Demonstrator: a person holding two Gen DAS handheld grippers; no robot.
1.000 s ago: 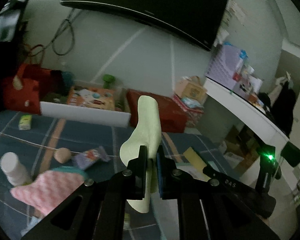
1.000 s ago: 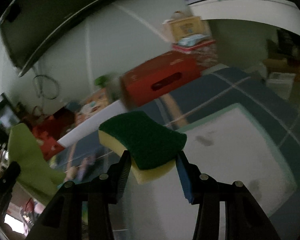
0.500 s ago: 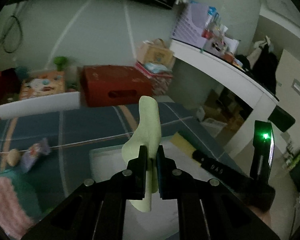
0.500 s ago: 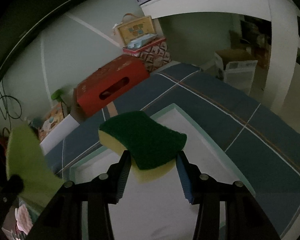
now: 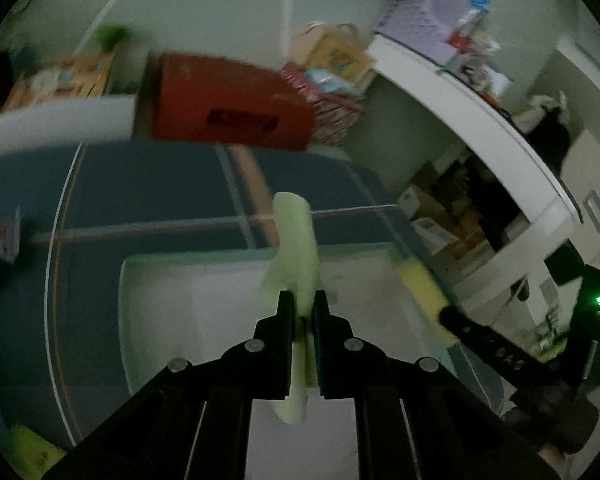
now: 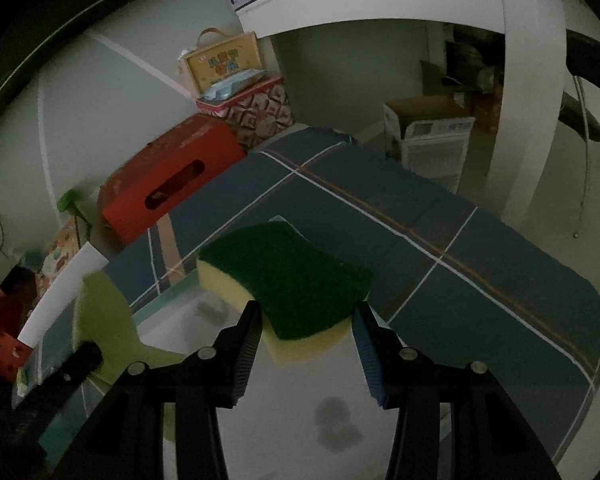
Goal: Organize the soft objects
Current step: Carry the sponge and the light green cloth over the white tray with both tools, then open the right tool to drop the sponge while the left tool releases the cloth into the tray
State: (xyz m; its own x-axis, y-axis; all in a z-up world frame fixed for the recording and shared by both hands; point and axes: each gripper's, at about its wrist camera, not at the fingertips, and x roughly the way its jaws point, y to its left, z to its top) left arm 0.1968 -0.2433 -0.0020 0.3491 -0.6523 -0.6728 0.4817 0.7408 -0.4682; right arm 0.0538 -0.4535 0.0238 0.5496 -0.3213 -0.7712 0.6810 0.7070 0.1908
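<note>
Left tongs point(image 5: 302, 312) pinching a pale green, thin, floppy cloth-like sheet point(image 5: 296, 248) edge-on between nearly closed black fingers, holding it upright with its top curling over and its lower end hanging below the fingertips. Hovering over a white rectangular tray with a mint-green rim point(image 5: 204, 258), lying on a dark blue bedspread crossed by thin white and orange lines point(image 5: 148, 188). Right tongs point(image 6: 306, 332) clamping a thick sponge with a dark green scouring top and a yellow foam body point(image 6: 284, 276) by its two sides, keeping it flat with the green face up, above that same tray point(image 6: 160, 300), whose white floor is showing a couple of dark smudges. Seen from the left wrist, showing the yellow edge of the sponge point(image 5: 420, 280) off to the right at the tip of the other tool; seen from the right wrist, showing the pale green sheet point(image 6: 100, 320) off to the left, brighter in colour there and partly overlapping the tray's near-left corner. Beyond the tray, lying against the wall: a red cardboard box with an oval hand slot point(image 6: 172, 184), a patterned red-and-white tin point(image 6: 256, 112) with a small illustrated wooden case point(image 6: 224, 60) standing on it, and a long white board point(image 5: 56, 120). Blurring much of the left-wrist view, leaving the small items at its left edge unreadable.
</note>
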